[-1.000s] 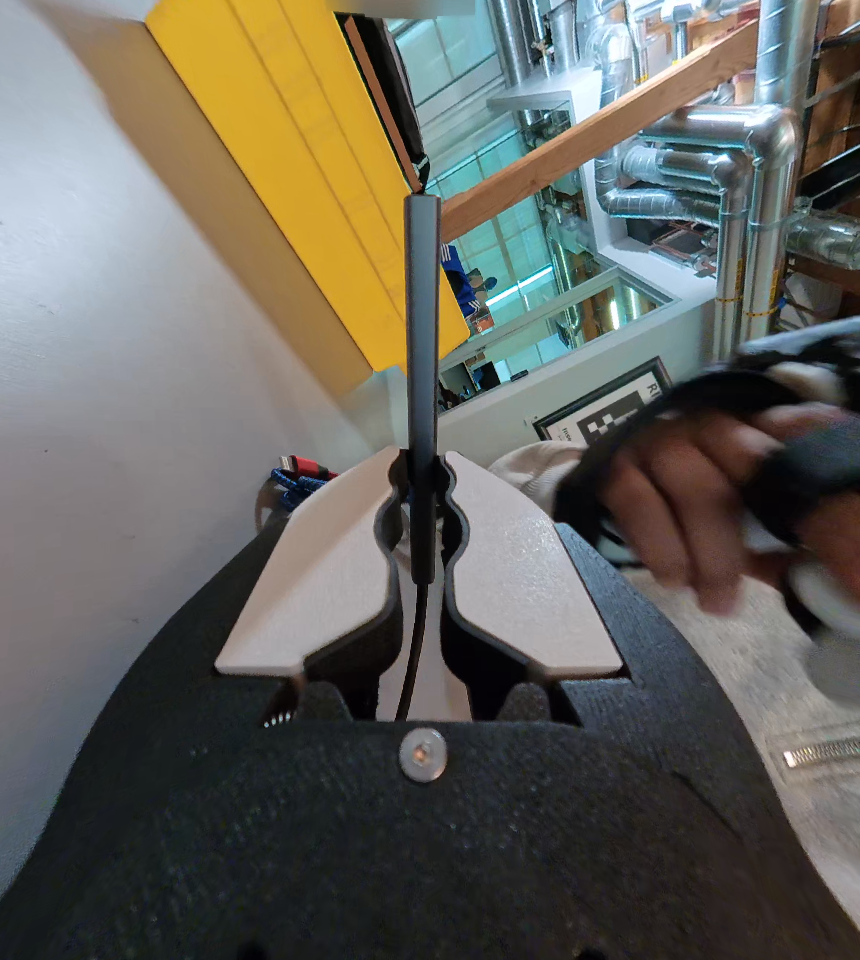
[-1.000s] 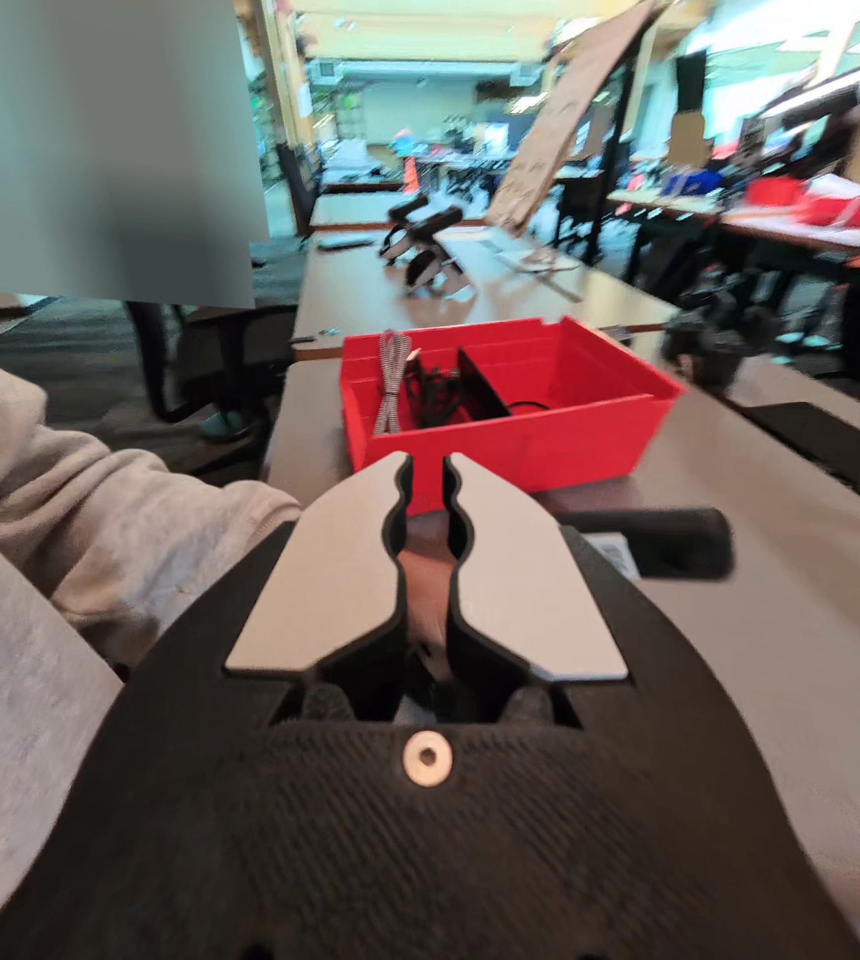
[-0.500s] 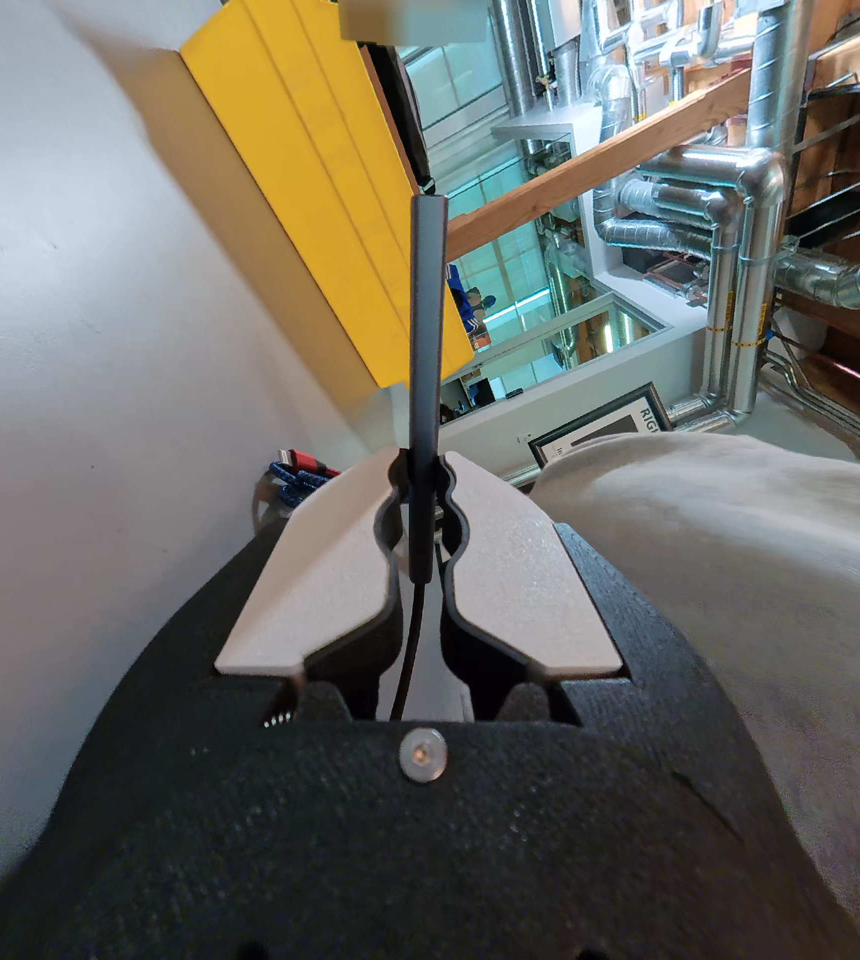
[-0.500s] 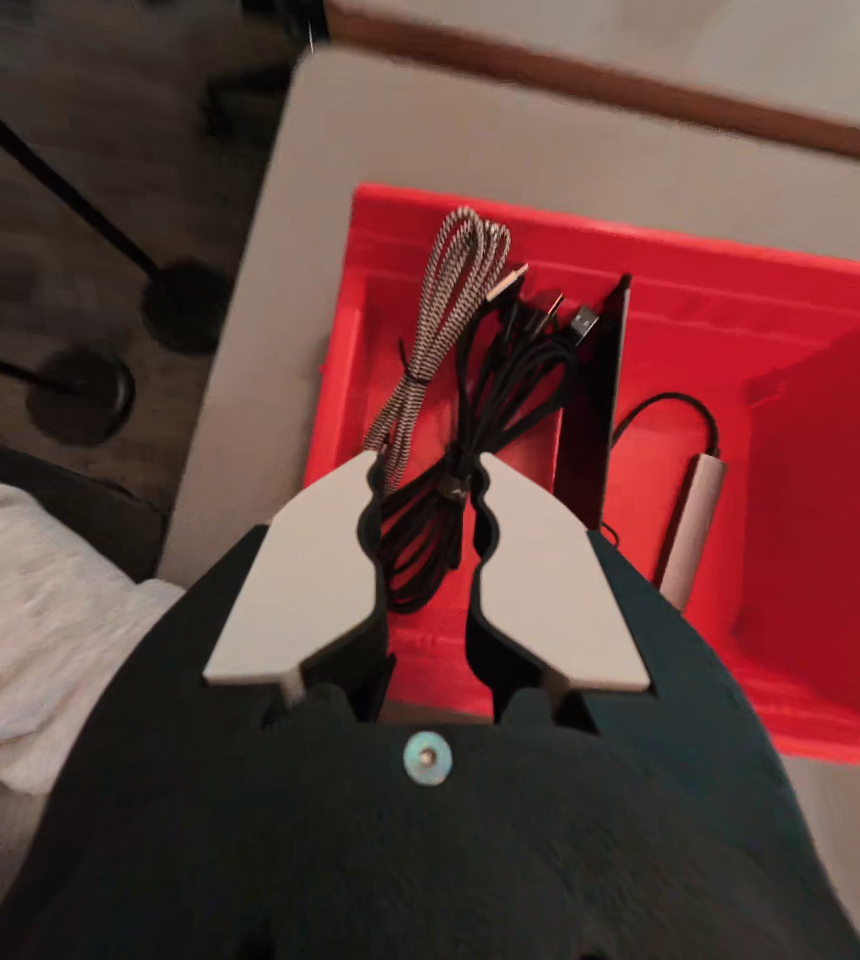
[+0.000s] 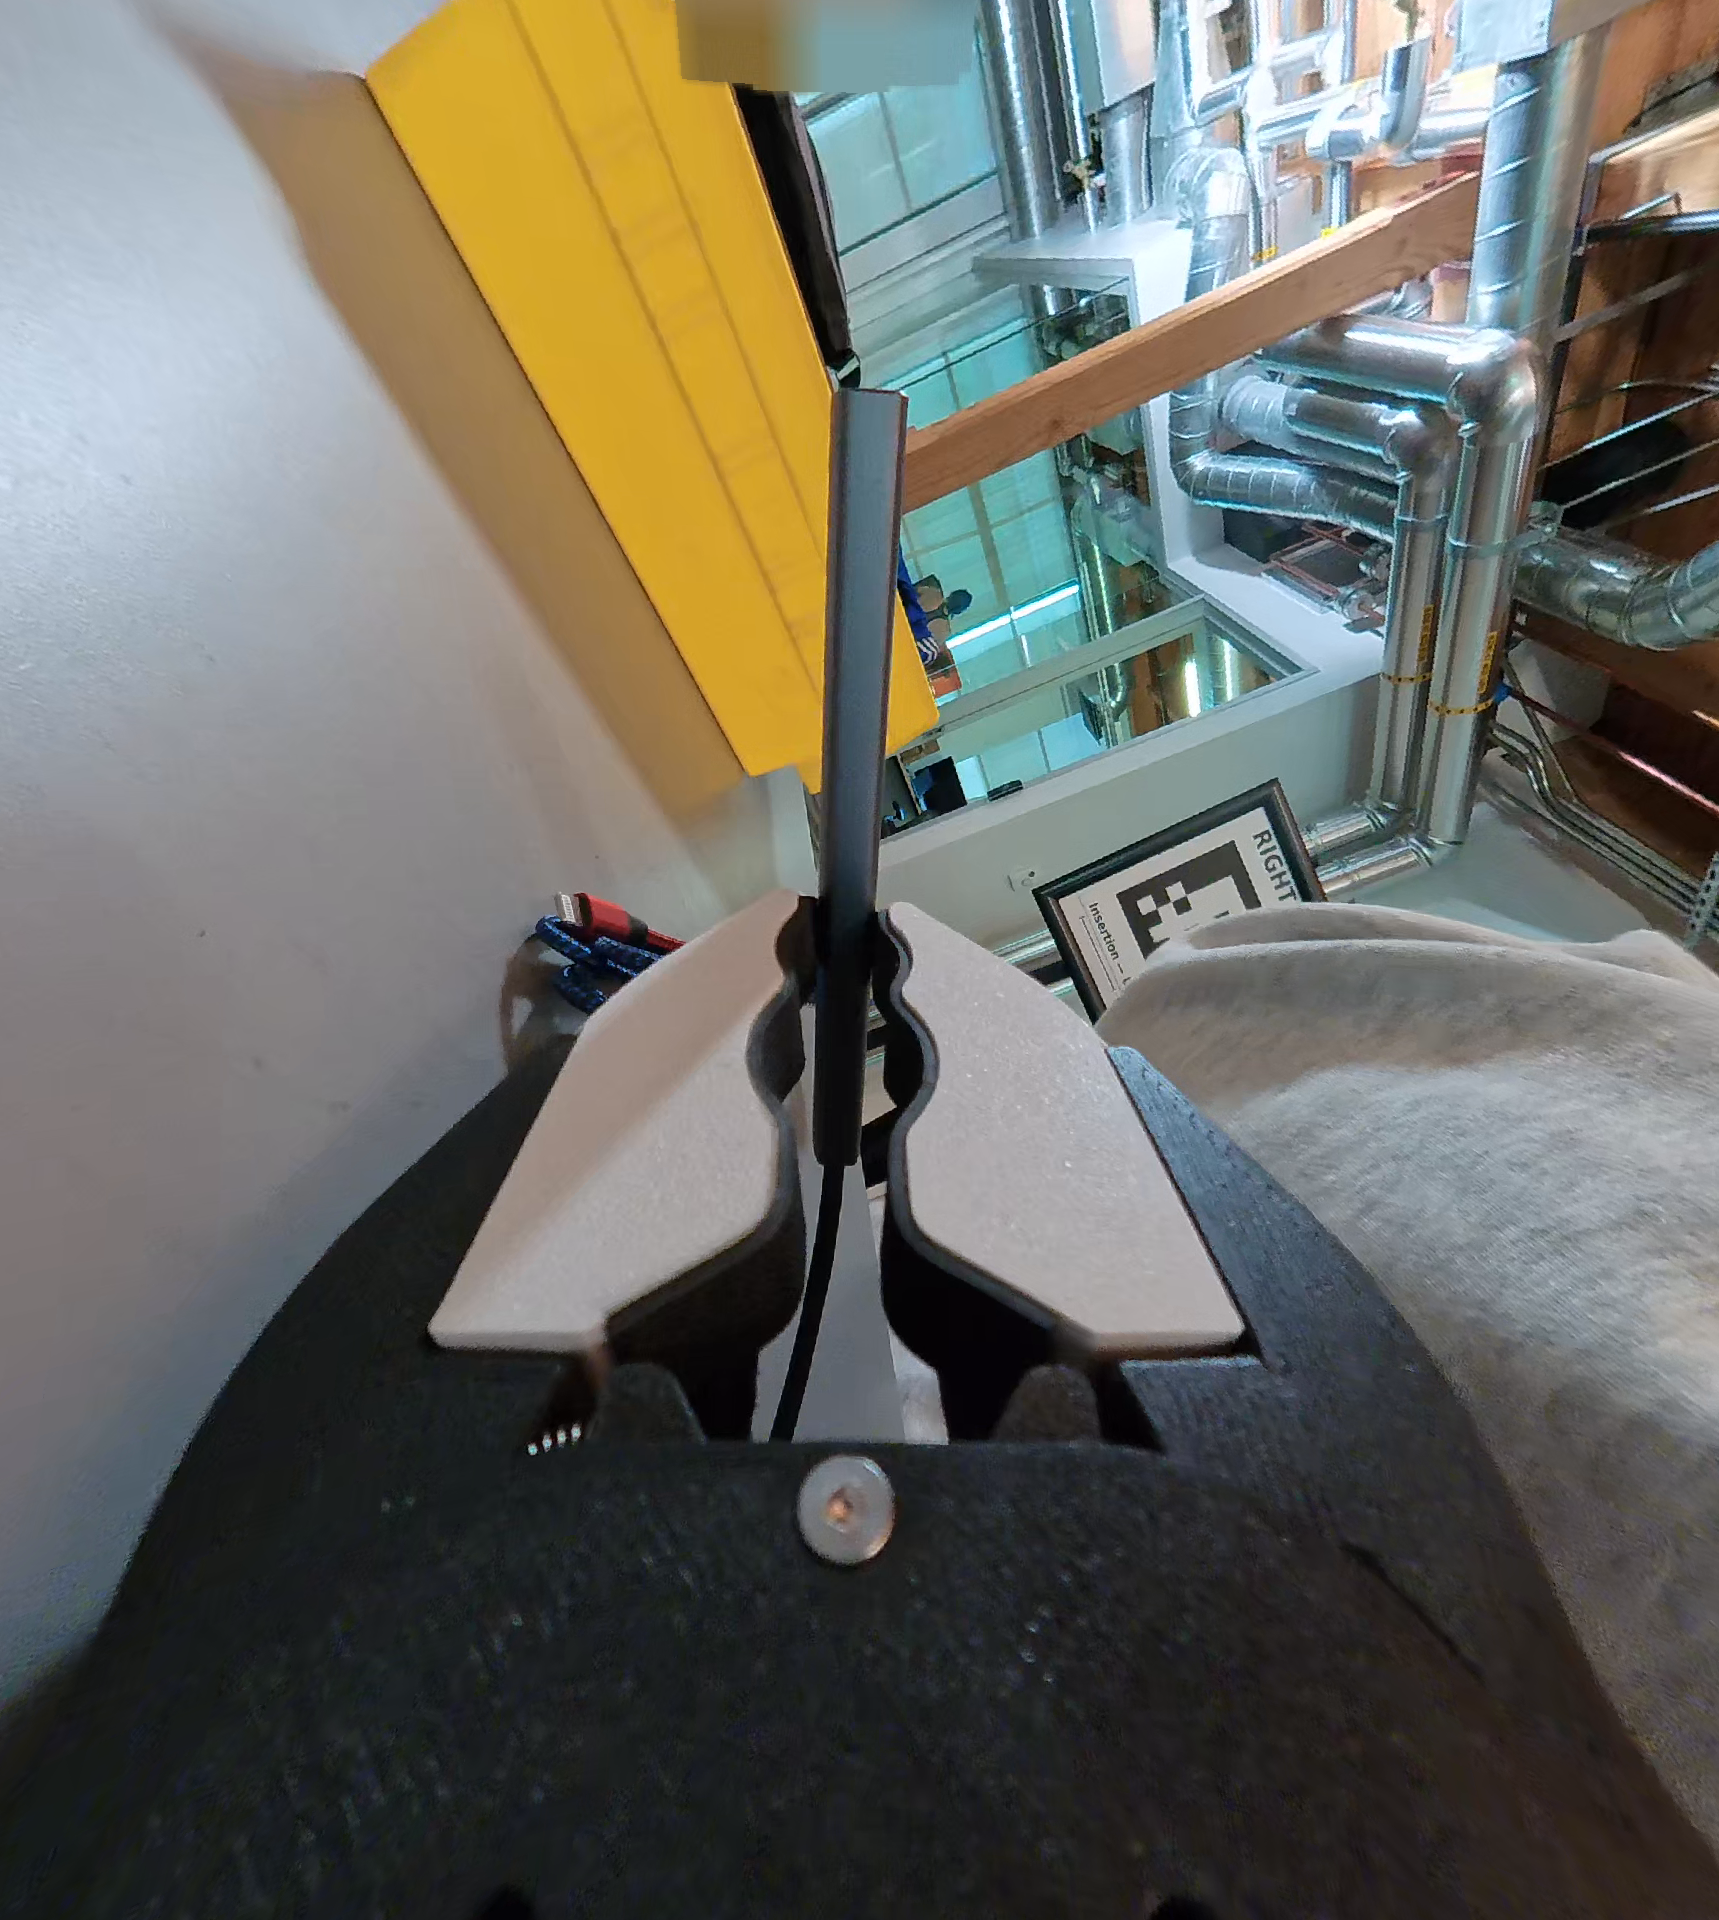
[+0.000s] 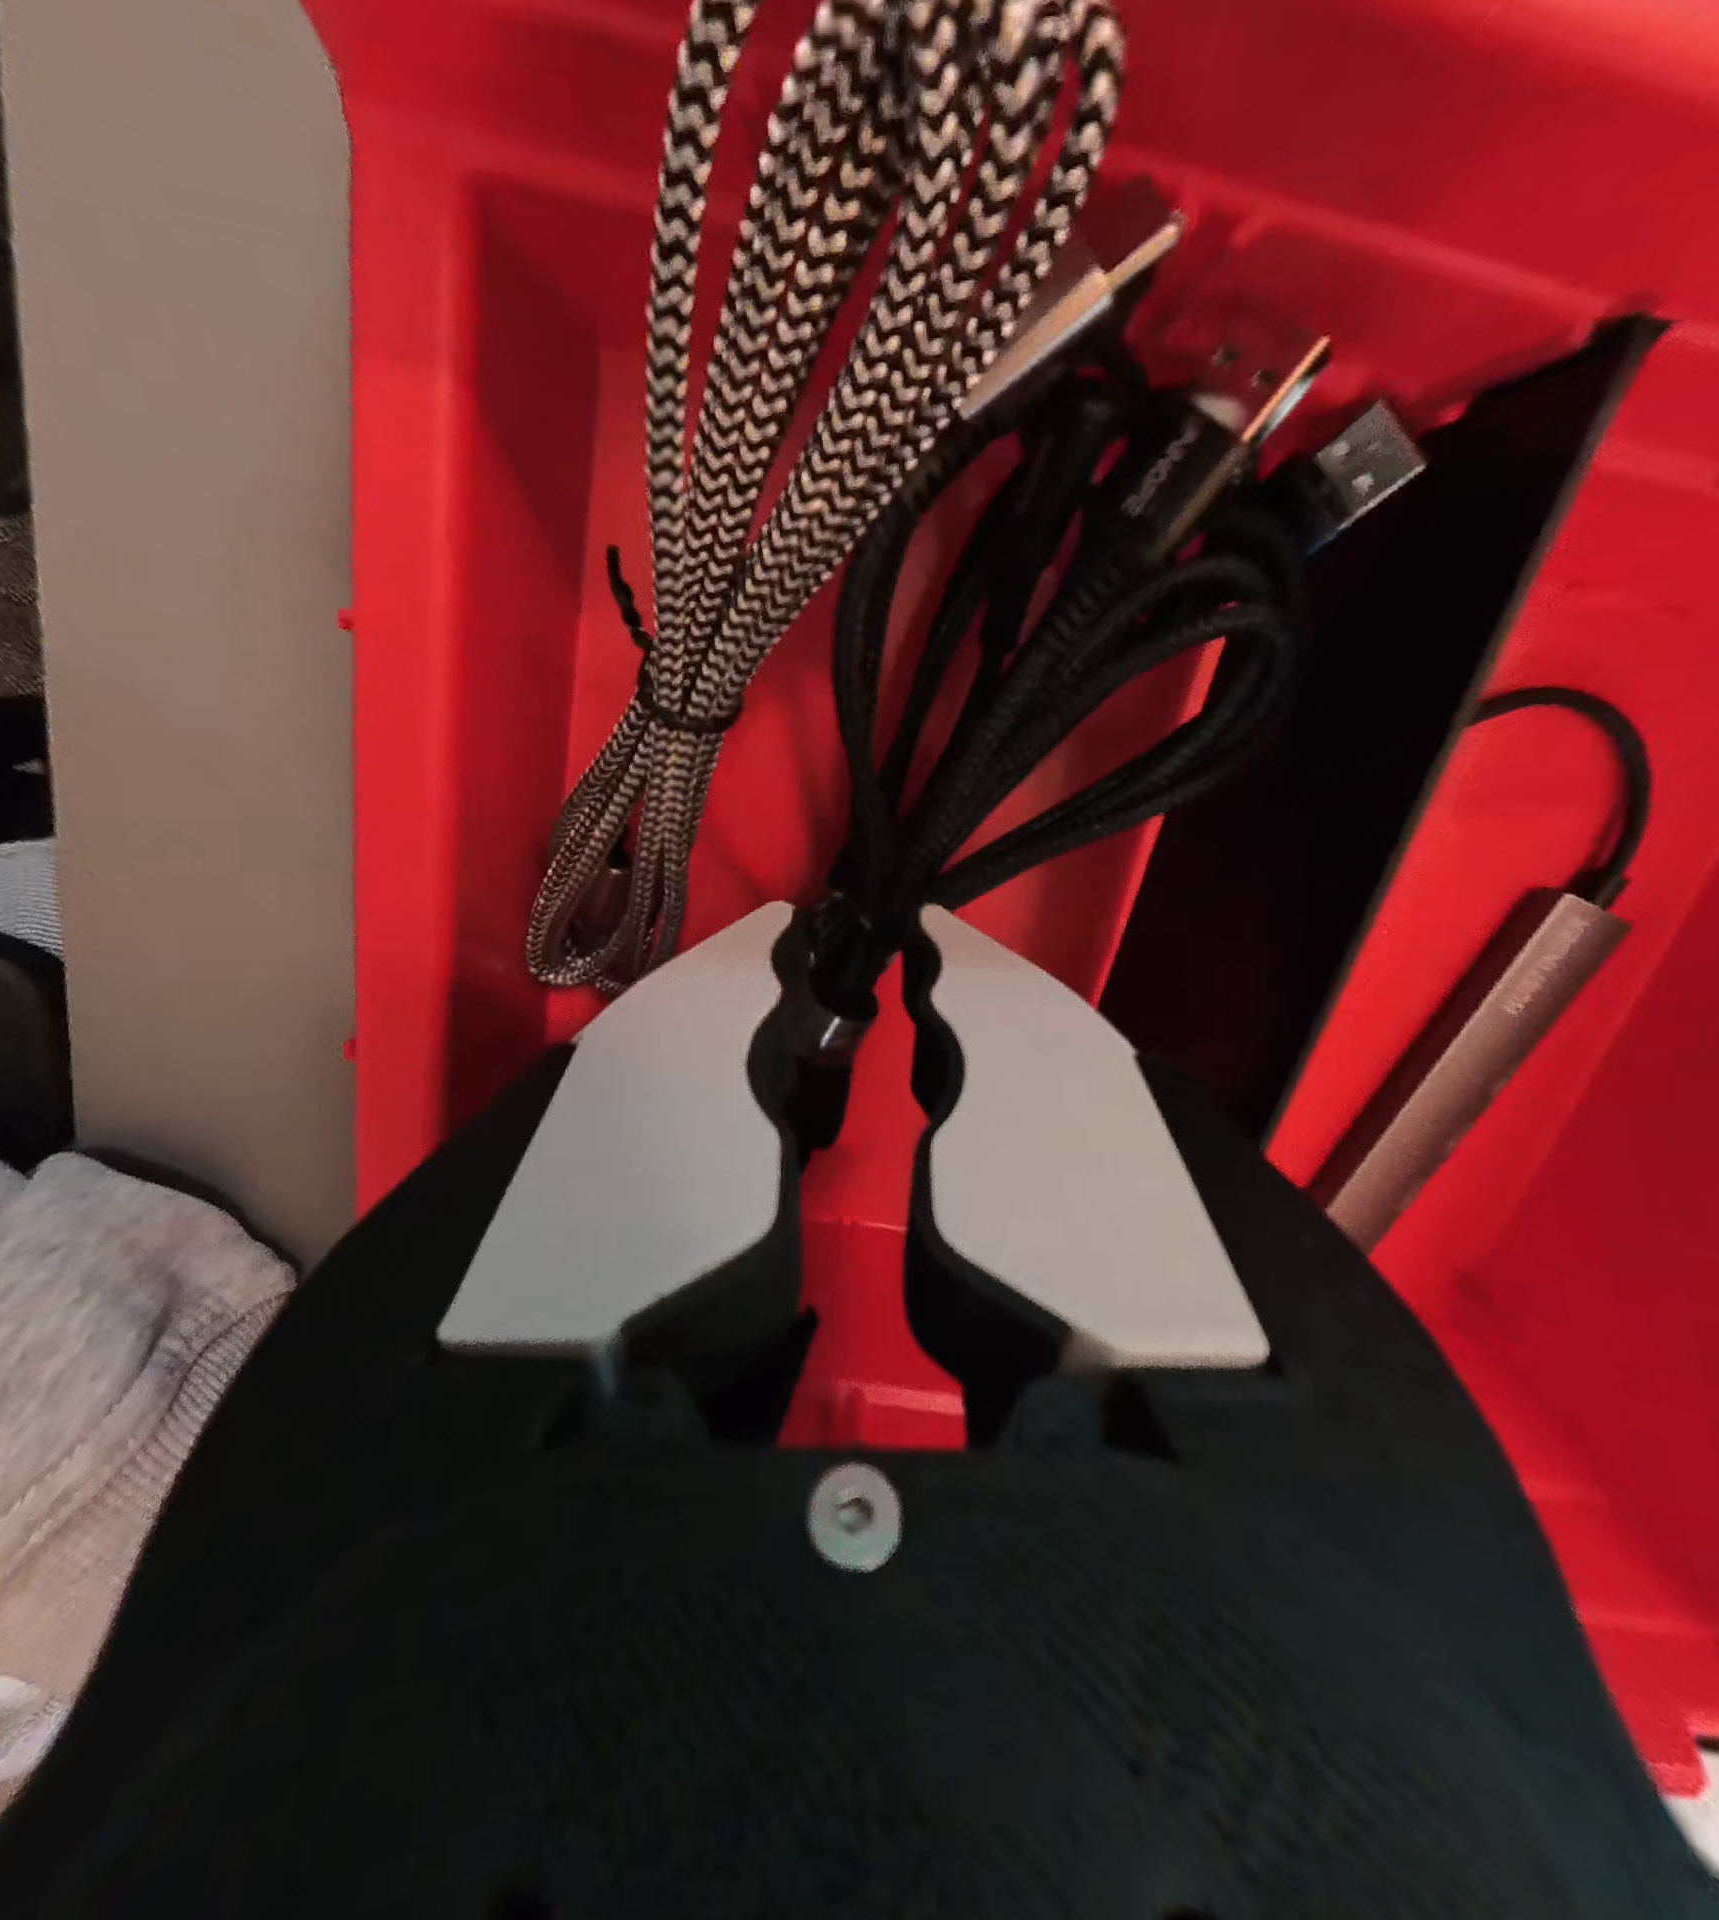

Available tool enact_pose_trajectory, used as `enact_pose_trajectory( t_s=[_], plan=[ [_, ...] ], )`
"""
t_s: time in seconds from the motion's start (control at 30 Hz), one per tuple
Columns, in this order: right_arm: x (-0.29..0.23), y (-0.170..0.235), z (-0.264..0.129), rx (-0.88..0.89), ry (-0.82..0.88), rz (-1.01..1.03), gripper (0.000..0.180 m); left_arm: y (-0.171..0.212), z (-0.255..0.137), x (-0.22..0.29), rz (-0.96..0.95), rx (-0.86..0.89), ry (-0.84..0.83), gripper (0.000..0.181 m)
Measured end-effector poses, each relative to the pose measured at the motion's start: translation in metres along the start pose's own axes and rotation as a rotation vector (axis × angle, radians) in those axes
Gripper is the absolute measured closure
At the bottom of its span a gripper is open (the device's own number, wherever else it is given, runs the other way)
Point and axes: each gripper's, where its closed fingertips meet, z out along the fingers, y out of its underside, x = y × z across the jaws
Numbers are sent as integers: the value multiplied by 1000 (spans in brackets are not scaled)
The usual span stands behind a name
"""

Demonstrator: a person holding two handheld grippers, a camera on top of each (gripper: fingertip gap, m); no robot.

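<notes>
My left gripper [image 5: 847, 914] is shut on a slim dark grey bar [image 5: 860, 623] that stands straight out past its fingertips; a thin black cable [image 5: 803, 1299] runs back from the bar between the fingers. My right gripper [image 6: 855, 925] reaches down into the left compartment of a red bin [image 6: 1613, 520], and its fingertips are closed around the tied waist of a black braided cable bundle [image 6: 1042, 727]. A black-and-white braided cable bundle [image 6: 782, 364] lies just left of it, apart from the fingers.
A black divider [image 6: 1354, 727] splits the bin; a grey-brown bar with a cable [image 6: 1457, 1060] lies in the right compartment. The bin sits on a pale table [image 6: 190, 520]. A grey sleeve [image 5: 1457, 1195] is at the right, near a framed marker sign [image 5: 1187, 894] and a blue-red cable [image 5: 595, 945]. Tip to tip, the grippers are about 35 cm apart.
My right gripper swung from level down over the bin, opened, dropped into the left compartment and closed on the black cable bundle. The left gripper keeps its hold on the bar, almost still.
</notes>
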Motion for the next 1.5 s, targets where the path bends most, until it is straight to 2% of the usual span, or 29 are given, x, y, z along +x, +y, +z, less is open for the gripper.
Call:
enact_pose_trajectory(
  t_s=[0.1, 0.37, 0.53, 0.57, 0.63, 0.67, 0.77, 0.9, 1.07, 1.17, 1.33, 1.5],
  plan=[
    [-1, -3, -8, 61, 8, -1, 161, 0, 0, 0, -3, 0, 0, 171],
    [-23, -38, -27, 268, -42, 5, 145, 0, 0, 0, -6, 0, 1, 172],
    [-22, -54, -8, 267, -35, 30, 133, 0, 0, 0, -7, 0, 2, 170],
    [-23, -54, -2, 246, -37, 24, 133, 0, 0, 0, -7, 0, 3, 170],
    [-17, -54, 3, 227, 18, 7, 148, 0, 0, 0, -7, 2, 4, 170],
    [-15, -54, 0, 233, 40, -11, 149, 0, 0, 0, -7, 2, 4, 170],
    [-11, -54, -19, 297, 66, -9, 153, 0, 0, 0, -8, 1, 4, 170],
    [-5, -46, -70, 475, 51, 49, 157, 0, 0, 0, -10, 1, 3, 171],
    [-3, -5, -144, 703, -36, 151, 158, 0, 0, 0, -11, 1, 3, 171],
    [3, 21, -172, 808, -96, 256, 159, 0, 0, 0, -14, 2, 3, 171],
    [15, 38, -159, 843, -155, 384, 159, -1, 0, -1, -14, 3, 2, 171],
    [5, 14, -149, 873, -233, 357, 160, 0, 0, -1, -14, 4, 1, 171]
  ],
)
